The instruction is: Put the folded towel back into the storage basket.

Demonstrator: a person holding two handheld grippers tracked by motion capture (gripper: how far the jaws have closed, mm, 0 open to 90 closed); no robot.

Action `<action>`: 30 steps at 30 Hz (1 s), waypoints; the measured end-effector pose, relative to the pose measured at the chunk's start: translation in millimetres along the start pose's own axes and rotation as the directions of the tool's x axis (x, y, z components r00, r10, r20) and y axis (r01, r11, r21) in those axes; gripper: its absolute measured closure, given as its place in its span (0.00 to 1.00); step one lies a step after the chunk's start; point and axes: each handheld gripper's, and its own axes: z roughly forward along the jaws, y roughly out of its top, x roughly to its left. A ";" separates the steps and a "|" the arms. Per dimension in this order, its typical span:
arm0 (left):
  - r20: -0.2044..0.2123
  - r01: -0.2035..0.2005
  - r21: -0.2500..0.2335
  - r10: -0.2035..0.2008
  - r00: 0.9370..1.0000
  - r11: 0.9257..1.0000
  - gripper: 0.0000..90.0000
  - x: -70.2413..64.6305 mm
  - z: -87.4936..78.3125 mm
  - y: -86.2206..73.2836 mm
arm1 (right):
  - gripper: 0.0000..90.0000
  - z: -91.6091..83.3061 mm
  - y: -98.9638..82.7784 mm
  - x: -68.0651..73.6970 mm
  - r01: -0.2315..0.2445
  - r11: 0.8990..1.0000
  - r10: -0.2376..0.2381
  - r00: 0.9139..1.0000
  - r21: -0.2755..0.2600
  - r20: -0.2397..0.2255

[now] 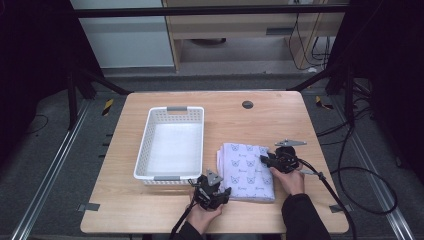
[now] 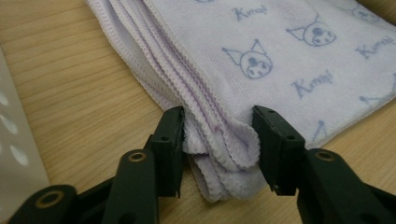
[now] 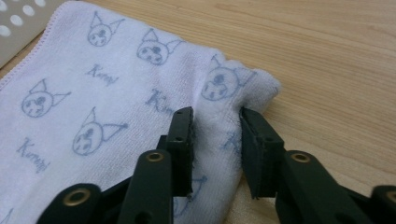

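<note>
folded lilac cat-print cotton towel point(image 2: 261, 60) lay flat on wooden desk point(image 1: 280, 107), opposite corners bunched and clamped in left tool point(image 2: 217, 140) and right tool point(image 3: 215, 140); risked unfolding if lifted unevenly.

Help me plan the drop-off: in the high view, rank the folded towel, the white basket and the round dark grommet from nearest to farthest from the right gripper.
1. Folded towel: at the right gripper, gripped.
2. White basket: further left.
3. Round dark grommet: toward the table's far edge; too close to the basket to call.
</note>
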 end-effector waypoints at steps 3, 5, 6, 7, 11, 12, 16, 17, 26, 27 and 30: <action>0.026 0.024 -0.013 -0.023 0.999 1.000 0.68 2.8 -0.9 -0.8 | 0.83 -1.0 0.3 0.7 0.004 1.000 -0.004 1.000 -0.007 -0.001; 0.029 0.028 -0.031 -0.027 0.999 0.999 0.74 3.5 -2.6 -1.3 | 0.85 -2.0 0.7 1.2 0.003 1.000 -0.003 1.000 -0.009 0.000; 0.028 0.026 -0.034 -0.025 0.999 0.999 0.77 3.1 -3.3 -1.2 | 0.85 -2.3 0.8 1.3 0.007 1.000 -0.007 1.000 -0.013 -0.001; 0.026 0.022 -0.038 -0.021 0.999 0.999 0.78 2.5 -3.8 -1.1 | 0.86 -2.8 1.0 1.4 0.010 1.000 -0.010 1.000 -0.014 0.001; 0.025 0.012 -0.048 -0.011 1.000 0.999 0.81 1.5 -6.8 -0.3 | 0.86 -5.5 1.9 2.8 0.022 0.999 -0.022 1.000 -0.025 0.005; 0.030 0.014 -0.054 -0.013 0.999 0.998 0.81 1.6 -8.3 0.2 | 0.86 -6.9 2.5 3.1 0.028 0.999 -0.028 1.000 -0.028 0.006; 0.035 0.001 -0.066 0.002 0.999 0.998 0.81 0.0 -14.3 3.6 | 0.86 -16.6 6.3 6.5 0.052 0.997 -0.052 0.999 -0.051 0.008; 0.039 0.001 -0.072 0.002 0.999 0.997 0.81 -1.6 -16.1 5.0 | 0.86 -18.5 7.1 7.5 0.054 0.997 -0.053 0.999 -0.053 0.008; 0.036 -0.050 -0.104 0.054 0.998 0.993 0.82 -5.1 -33.8 15.5 | 0.86 -38.9 17.8 17.2 0.094 0.989 -0.092 0.996 -0.110 0.020; 0.036 -0.050 -0.108 0.054 0.998 0.993 0.82 -5.0 -35.7 16.5 | 0.86 -43.0 19.7 18.8 0.097 0.988 -0.095 0.995 -0.122 0.017; 0.039 -0.057 -0.114 0.062 0.997 0.992 0.82 -4.3 -41.4 19.6 | 0.86 -46.8 21.5 21.4 0.097 0.986 -0.095 0.995 -0.134 0.018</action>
